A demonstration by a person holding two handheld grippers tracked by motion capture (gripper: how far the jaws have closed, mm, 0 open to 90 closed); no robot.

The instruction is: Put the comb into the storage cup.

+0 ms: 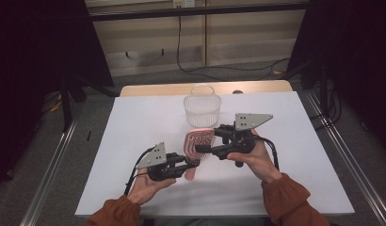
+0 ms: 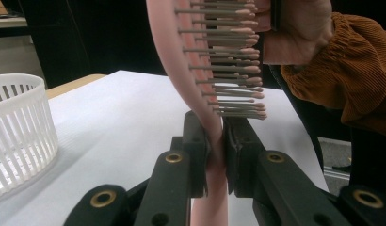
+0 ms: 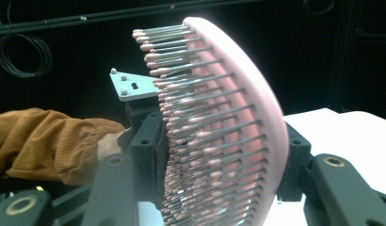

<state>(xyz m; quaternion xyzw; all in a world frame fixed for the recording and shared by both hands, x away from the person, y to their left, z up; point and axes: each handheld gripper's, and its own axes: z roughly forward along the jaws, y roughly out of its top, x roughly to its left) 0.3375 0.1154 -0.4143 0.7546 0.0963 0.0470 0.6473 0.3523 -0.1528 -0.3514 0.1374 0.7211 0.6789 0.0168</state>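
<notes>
High view: pink hairbrush (image 1: 197, 145) held above white table (image 1: 134, 141), between both grippers, in front of white slatted basket (image 1: 202, 109). Left gripper (image 1: 188, 164) clamped tight on brush handle; left gripper view shows both pads pressed on pink handle (image 2: 215, 155). Right gripper (image 1: 203, 149) straddles brush head; right gripper view: one jaw on bristle side, other behind pink back (image 3: 257, 94), partly open; pad contact not discernible.

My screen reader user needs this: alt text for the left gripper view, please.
The left gripper is clamped on the handle of a pink hairbrush, bristles pointing right. A white basket stands at left on the white table.
</notes>
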